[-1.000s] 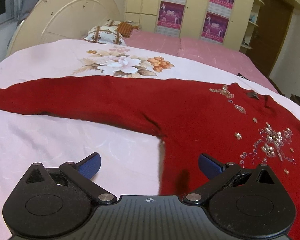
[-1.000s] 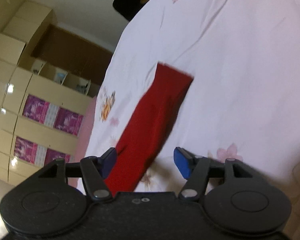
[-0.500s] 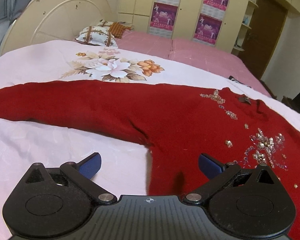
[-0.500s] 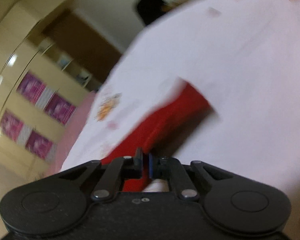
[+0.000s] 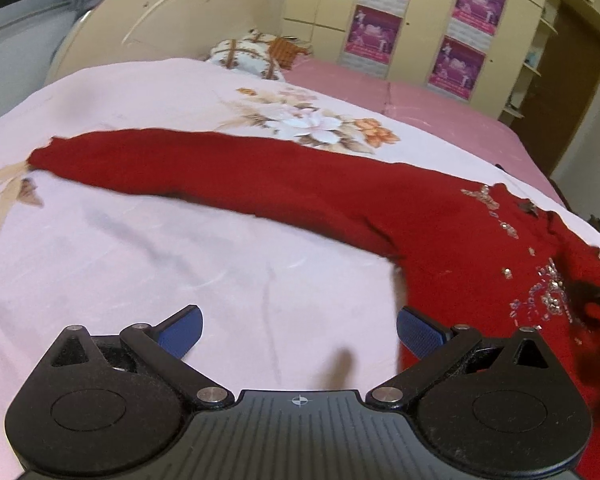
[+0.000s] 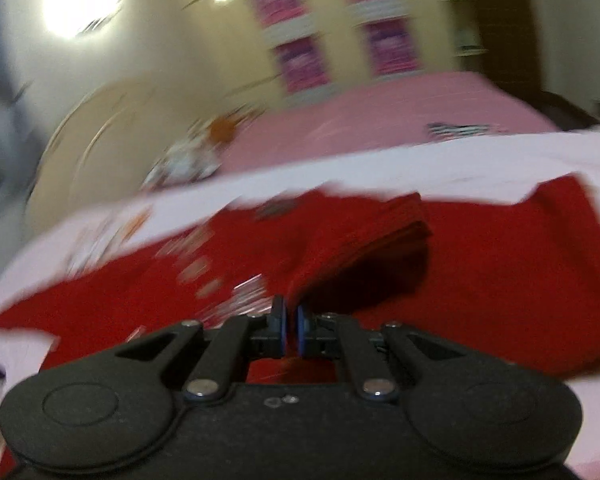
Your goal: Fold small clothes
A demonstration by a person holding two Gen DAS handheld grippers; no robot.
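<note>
A red sweater [image 5: 452, 240] with sequins on its chest lies on a pale pink floral bedsheet [image 5: 180, 264]. Its one sleeve [image 5: 204, 168] stretches flat to the left. My left gripper [image 5: 298, 334] is open and empty, low over the sheet just left of the sweater's body. My right gripper [image 6: 290, 330] is shut on the other red sleeve [image 6: 364, 244] and holds it lifted over the sweater's body [image 6: 500, 280]. The right wrist view is blurred by motion.
A cream headboard [image 5: 168, 28] and a patterned pillow [image 5: 248, 56] stand at the far end of the bed. A pink blanket [image 5: 420, 108] lies beyond the floral sheet. Cupboards with pink posters [image 5: 420, 20] line the back wall.
My right gripper closed on the sleeve and has swung it up and over the sweater's body. My left gripper has shifted left, off the sweater's body and over bare sheet.
</note>
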